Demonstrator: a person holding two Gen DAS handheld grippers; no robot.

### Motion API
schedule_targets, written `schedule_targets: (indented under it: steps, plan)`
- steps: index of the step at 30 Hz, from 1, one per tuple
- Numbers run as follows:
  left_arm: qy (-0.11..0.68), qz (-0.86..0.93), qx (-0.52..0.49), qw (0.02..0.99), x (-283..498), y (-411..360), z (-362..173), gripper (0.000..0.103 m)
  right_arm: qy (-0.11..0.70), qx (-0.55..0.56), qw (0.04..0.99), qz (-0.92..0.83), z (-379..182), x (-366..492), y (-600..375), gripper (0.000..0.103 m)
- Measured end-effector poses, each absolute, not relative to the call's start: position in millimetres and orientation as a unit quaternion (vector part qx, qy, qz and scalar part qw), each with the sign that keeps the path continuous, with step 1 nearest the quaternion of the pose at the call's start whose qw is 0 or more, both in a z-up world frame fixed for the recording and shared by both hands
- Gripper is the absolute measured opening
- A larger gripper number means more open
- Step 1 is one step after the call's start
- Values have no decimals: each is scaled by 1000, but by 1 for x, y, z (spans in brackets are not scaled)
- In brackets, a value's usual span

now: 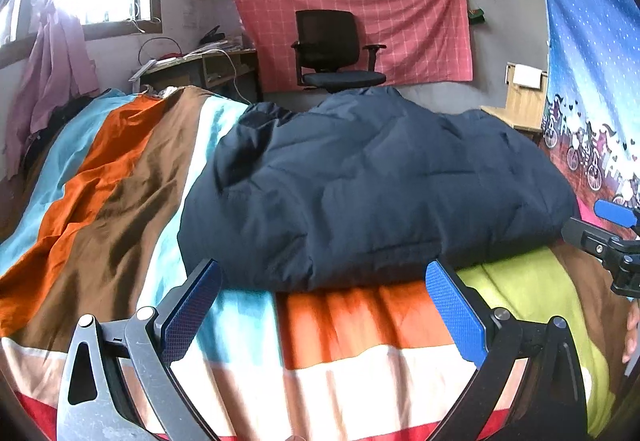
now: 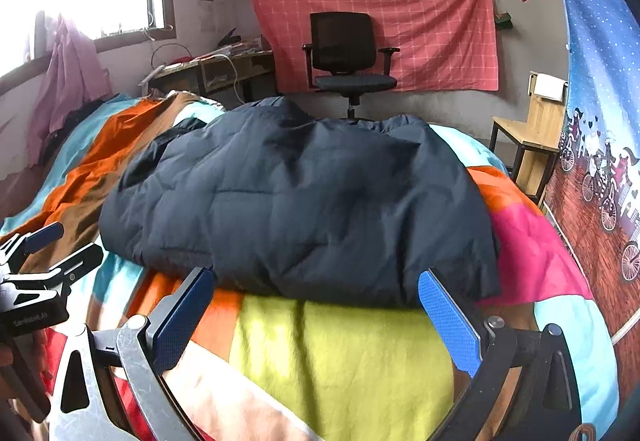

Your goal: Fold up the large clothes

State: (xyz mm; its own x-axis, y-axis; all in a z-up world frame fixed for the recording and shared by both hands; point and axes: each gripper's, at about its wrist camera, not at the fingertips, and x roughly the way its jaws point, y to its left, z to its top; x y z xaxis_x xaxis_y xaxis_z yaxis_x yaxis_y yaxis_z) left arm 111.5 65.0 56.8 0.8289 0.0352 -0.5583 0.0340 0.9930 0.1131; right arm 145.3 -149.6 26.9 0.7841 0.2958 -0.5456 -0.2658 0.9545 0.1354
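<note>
A dark navy padded jacket lies folded in a bulky heap on the bed; it also shows in the right wrist view. My left gripper is open and empty, its blue pads just short of the jacket's near edge. My right gripper is open and empty, also at the jacket's near edge. The right gripper also shows at the right edge of the left wrist view. The left gripper shows at the left edge of the right wrist view.
The bed has a multicoloured striped cover. A black office chair stands by the far wall under a red checked cloth. A cluttered desk is at back left, a wooden chair at right, a blue curtain beside it.
</note>
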Motion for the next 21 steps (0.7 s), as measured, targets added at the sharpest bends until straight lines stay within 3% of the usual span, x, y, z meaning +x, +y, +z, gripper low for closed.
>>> schedule_targets:
  steps: [21]
  plan:
    - [309,6,63,949,112,68,45,100,313,17,938,148,12,143,-147,103]
